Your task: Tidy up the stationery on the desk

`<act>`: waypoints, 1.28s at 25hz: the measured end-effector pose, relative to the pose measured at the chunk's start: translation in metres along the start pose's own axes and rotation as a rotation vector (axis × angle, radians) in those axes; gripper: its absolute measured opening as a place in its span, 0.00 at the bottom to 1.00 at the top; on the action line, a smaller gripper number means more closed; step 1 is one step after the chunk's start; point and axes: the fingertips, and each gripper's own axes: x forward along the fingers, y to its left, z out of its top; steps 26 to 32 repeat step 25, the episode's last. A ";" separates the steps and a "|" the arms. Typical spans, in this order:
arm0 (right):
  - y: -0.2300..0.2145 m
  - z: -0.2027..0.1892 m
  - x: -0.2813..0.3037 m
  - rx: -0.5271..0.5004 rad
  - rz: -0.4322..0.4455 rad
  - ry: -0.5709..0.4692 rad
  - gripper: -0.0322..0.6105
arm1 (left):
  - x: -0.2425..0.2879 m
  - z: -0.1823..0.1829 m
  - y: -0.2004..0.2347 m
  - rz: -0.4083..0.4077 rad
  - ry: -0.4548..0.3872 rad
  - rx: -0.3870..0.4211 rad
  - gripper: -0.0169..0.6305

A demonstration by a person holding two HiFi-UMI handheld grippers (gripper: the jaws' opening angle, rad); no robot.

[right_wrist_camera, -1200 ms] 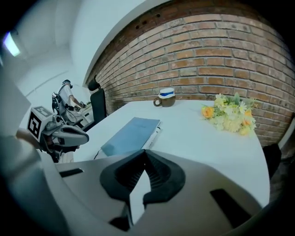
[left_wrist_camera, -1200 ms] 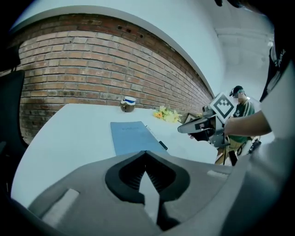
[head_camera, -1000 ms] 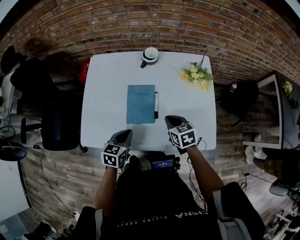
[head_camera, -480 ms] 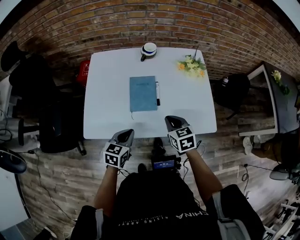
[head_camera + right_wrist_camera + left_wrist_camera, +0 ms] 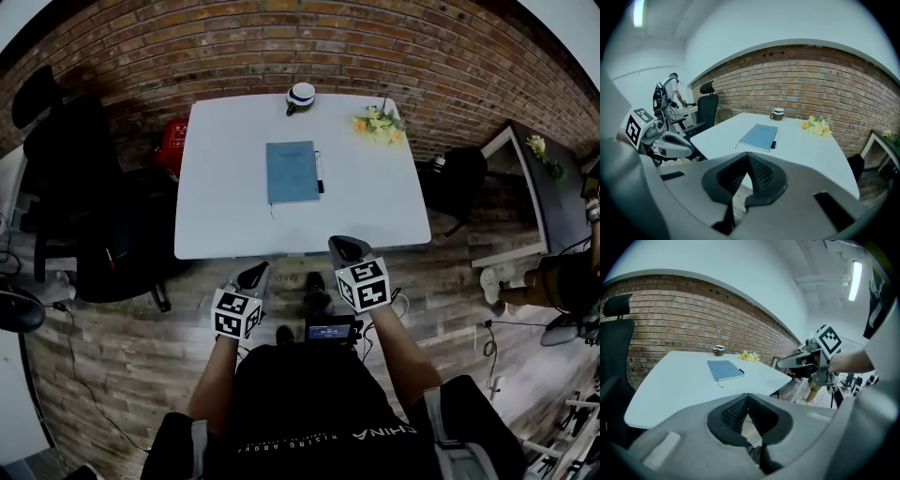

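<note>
Notebook (image 5: 292,172) on white desk (image 5: 223,211), brick wall (image 5: 394,42)

1. From the head view I can't tell whether the pen (image 5: 319,172) beside the notebook (image 5: 292,172) is capped: too small.
2. The table (image 5: 225,211) hides part of the red object (image 5: 172,142) behind its corner.
3. The left gripper view's edge cuts off the black chair (image 5: 611,348).

Blue notebook (image 5: 292,172), black pen (image 5: 320,172), white desk (image 5: 225,187), red-brown brick wall (image 5: 187,47), yellow flowers (image 5: 377,122)
</note>
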 end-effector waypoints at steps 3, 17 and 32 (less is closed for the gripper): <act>0.009 -0.007 -0.011 0.007 -0.013 -0.002 0.06 | -0.010 0.000 -0.004 0.006 -0.016 0.014 0.04; 0.014 -0.018 -0.039 0.033 -0.057 -0.023 0.06 | -0.025 -0.005 -0.020 0.006 -0.020 0.055 0.04; 0.012 -0.022 -0.046 0.030 -0.056 -0.026 0.06 | -0.023 -0.005 -0.026 0.022 -0.021 0.059 0.04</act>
